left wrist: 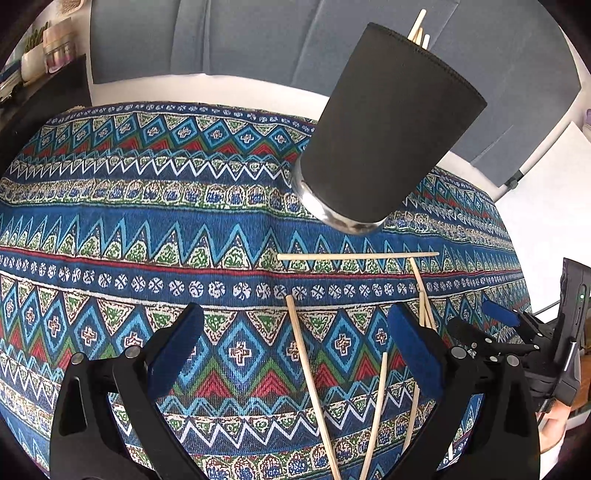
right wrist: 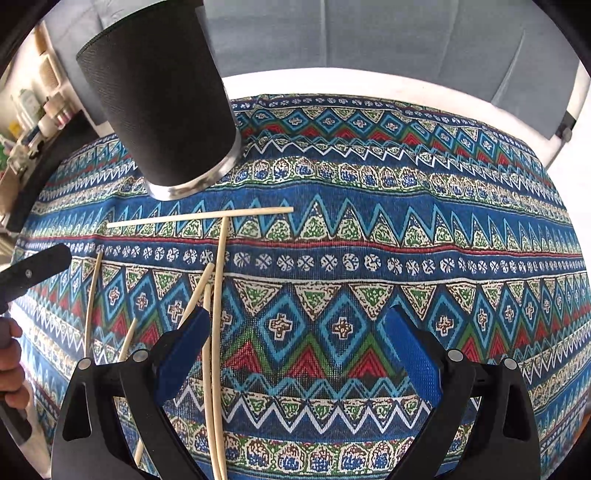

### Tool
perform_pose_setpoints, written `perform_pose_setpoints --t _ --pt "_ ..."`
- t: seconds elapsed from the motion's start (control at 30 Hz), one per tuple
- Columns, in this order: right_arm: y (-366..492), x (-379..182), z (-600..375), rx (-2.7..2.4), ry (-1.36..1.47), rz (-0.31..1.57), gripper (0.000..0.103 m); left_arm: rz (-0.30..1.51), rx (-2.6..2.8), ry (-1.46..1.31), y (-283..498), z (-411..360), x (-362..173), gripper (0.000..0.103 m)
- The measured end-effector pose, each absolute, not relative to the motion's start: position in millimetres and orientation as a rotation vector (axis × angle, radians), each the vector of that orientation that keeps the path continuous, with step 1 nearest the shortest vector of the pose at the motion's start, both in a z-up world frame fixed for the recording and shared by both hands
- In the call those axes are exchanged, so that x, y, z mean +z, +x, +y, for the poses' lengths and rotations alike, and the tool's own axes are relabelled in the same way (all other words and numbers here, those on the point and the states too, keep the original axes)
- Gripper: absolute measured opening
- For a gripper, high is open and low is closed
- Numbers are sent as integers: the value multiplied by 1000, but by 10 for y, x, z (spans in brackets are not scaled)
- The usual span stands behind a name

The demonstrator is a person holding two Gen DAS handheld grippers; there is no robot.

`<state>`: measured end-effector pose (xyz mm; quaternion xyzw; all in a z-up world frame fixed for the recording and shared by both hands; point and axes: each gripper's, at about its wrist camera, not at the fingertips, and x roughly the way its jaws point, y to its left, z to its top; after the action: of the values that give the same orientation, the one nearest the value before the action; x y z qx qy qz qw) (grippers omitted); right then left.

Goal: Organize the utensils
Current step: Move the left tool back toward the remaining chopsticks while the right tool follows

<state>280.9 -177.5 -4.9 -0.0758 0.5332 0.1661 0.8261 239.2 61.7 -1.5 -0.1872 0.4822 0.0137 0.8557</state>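
Note:
A black cup (left wrist: 388, 125) with a metal base stands on the patterned cloth (left wrist: 147, 229) and holds a few chopsticks (left wrist: 419, 29). It also shows in the right wrist view (right wrist: 159, 92). Several loose wooden chopsticks lie in front of it, one crosswise (left wrist: 354, 256) (right wrist: 199, 217) and others lengthwise (left wrist: 310, 384) (right wrist: 219, 314). My left gripper (left wrist: 295, 339) is open and empty above the lengthwise chopsticks. My right gripper (right wrist: 295, 332) is open and empty, just right of the chopsticks, and shows at the right edge of the left wrist view (left wrist: 498, 317).
A dark shelf with jars and a small plant (left wrist: 40, 55) stands at the far left. Grey panels (left wrist: 258, 40) rise behind the table. The white table edge (right wrist: 332, 83) shows beyond the cloth. The other gripper's finger (right wrist: 37, 267) and a hand (right wrist: 11, 354) show at left.

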Motion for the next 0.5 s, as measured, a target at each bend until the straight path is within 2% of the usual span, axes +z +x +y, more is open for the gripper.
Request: perform_pose_setpoints --t 0.5 --pt "2669 -207 -1781 368 -226 1163 92 1074 68 -275 2349 475 -152 97"
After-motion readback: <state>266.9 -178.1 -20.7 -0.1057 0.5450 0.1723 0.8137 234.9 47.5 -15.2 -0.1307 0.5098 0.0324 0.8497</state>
